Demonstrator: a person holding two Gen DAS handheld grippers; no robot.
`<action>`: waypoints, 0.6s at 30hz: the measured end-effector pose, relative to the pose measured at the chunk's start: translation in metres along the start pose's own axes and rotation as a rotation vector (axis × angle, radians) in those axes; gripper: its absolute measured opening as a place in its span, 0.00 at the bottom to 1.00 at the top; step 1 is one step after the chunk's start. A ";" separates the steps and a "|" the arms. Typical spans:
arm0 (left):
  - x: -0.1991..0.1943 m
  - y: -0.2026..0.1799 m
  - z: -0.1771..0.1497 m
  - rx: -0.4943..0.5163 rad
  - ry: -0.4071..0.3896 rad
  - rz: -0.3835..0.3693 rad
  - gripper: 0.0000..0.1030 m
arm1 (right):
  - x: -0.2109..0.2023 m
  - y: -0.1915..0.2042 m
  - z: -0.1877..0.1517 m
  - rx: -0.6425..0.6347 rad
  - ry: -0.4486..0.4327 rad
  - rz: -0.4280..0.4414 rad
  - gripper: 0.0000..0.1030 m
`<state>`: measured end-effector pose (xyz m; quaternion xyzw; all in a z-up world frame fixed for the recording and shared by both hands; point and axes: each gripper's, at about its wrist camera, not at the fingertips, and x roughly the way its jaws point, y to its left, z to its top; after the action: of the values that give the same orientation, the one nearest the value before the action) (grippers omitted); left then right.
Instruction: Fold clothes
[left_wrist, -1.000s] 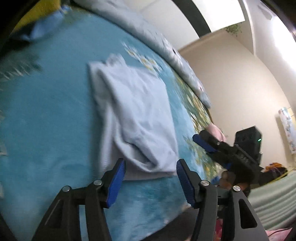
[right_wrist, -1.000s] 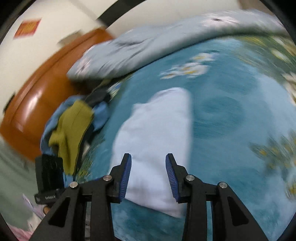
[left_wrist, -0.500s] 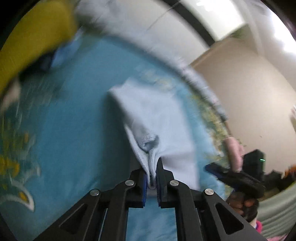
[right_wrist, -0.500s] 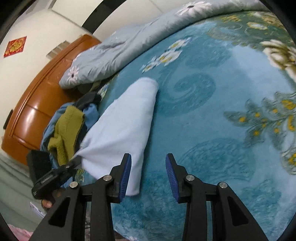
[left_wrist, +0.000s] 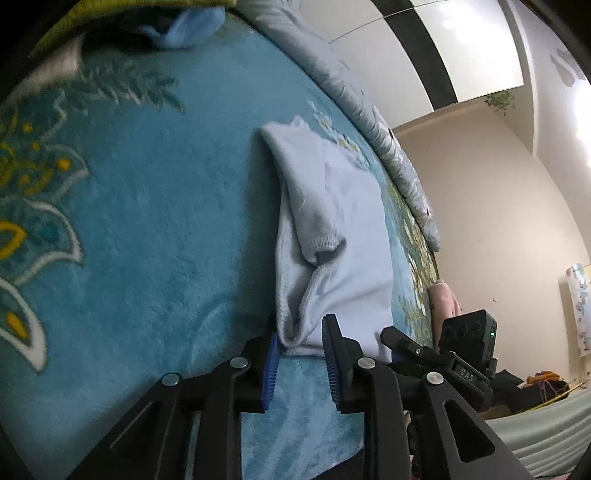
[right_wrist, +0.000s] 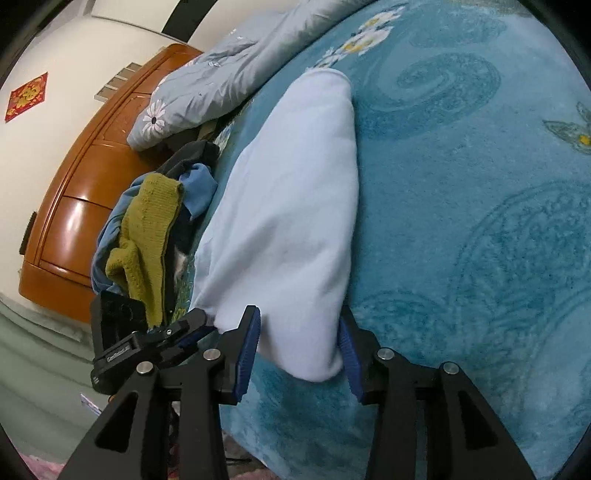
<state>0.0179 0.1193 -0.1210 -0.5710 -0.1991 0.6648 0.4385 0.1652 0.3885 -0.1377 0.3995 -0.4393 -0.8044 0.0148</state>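
Grippers low over blue bedspread (right_wrist: 480, 221), aimed along folded pale garment (right_wrist: 295, 203). Left gripper (left_wrist: 300, 354) parted, near corner between blue pads. Right gripper (right_wrist: 301, 350) spread wide astride other near corner. Seen from right only: clothes pile (right_wrist: 147, 229), wooden headboard (right_wrist: 74, 203). From left only: stitched cuff (left_wrist: 325, 243).

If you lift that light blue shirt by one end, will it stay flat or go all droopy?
Probably droopy: the light blue shirt already sags in soft folds on the teal blanket. Its layers gape loosely, so the fold may fall open. It looks thin, likely light.
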 end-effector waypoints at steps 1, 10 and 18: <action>0.002 -0.002 0.003 0.003 -0.010 0.002 0.26 | -0.003 -0.001 0.001 0.007 -0.006 0.005 0.33; -0.013 -0.011 0.005 0.065 -0.038 -0.001 0.33 | -0.078 -0.031 0.041 -0.014 -0.081 -0.041 0.06; 0.024 -0.049 0.032 0.141 0.007 0.013 0.43 | -0.137 -0.117 0.110 0.110 -0.074 -0.172 0.07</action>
<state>0.0063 0.1720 -0.0890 -0.5423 -0.1466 0.6779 0.4742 0.2244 0.5877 -0.1033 0.4059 -0.4469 -0.7918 -0.0925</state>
